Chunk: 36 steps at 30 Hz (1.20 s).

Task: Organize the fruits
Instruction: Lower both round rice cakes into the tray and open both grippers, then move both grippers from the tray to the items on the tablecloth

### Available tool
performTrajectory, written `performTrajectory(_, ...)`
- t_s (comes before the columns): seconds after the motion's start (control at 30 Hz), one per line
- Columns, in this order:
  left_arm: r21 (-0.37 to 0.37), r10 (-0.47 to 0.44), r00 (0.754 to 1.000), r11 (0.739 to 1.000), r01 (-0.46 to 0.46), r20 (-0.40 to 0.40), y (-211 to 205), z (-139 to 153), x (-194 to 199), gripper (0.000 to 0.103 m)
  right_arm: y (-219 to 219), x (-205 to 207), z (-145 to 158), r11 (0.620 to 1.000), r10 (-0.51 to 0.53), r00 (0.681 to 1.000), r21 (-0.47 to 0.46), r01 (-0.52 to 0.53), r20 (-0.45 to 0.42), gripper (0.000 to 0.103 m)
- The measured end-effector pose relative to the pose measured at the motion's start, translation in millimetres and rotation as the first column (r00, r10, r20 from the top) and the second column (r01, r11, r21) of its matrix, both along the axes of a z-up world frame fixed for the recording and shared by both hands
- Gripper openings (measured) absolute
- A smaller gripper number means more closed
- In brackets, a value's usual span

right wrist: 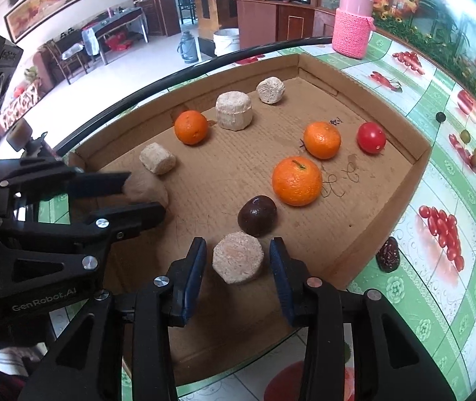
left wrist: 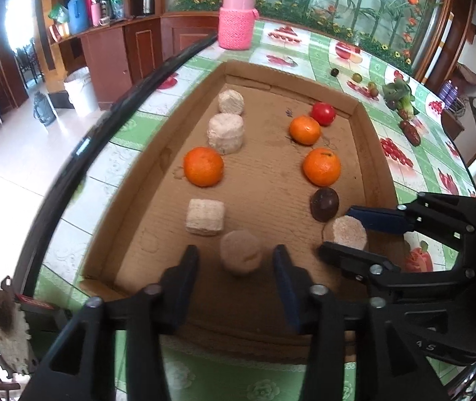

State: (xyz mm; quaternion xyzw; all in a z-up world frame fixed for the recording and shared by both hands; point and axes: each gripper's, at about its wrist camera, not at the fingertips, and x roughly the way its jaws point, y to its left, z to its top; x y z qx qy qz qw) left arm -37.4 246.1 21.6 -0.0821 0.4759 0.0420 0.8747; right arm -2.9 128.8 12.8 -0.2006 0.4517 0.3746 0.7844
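Observation:
A shallow cardboard tray holds three oranges, a red tomato, a dark round fruit and several beige pressed blocks. My left gripper is open around a round beige block at the tray's near edge, with gaps showing on both sides. The right gripper straddles an octagonal beige block beside the dark fruit. Its pads stand just off the block.
A pink knit-covered jar stands on the fruit-print tablecloth beyond the tray. Dates, small round fruits and greens lie on the cloth right of the tray. The table's black rim runs along the left.

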Motion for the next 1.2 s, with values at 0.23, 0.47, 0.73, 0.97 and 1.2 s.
performTrajectory(0.23,0.008,0.051,0.999,0.999,-0.051,0.009,15.8,5.2,-4.4,0.063,-10.4,1.7,5.2,1.0,-0.017,1.0,-0.003,0.017,0.025,0.044)
performTrajectory(0.47,0.019,0.091,0.996,0.996,-0.091,0.024,25.5,10.3,-8.9,0.072,-20.2,2.0,15.4,0.999,-0.035,0.998,0.016,0.034,0.048,0.049)
performTrajectory(0.73,0.042,0.11,0.993,0.993,-0.111,0.031,26.0,13.9,-10.6,0.079,-30.4,0.2,25.3,0.997,-0.062,0.996,0.038,0.06,0.067,0.058)
performTrajectory(0.97,0.052,0.134,0.99,0.989,-0.136,0.04,25.0,17.6,-12.5,0.086,-48.6,0.3,29.9,0.992,-0.106,0.993,0.067,0.102,0.051,0.058)
performTrajectory(1.2,0.057,0.105,0.993,0.993,-0.108,0.058,7.3,27.3,-10.4,0.088,-70.0,-5.3,33.0,0.986,-0.146,0.989,0.088,0.142,0.035,0.059)
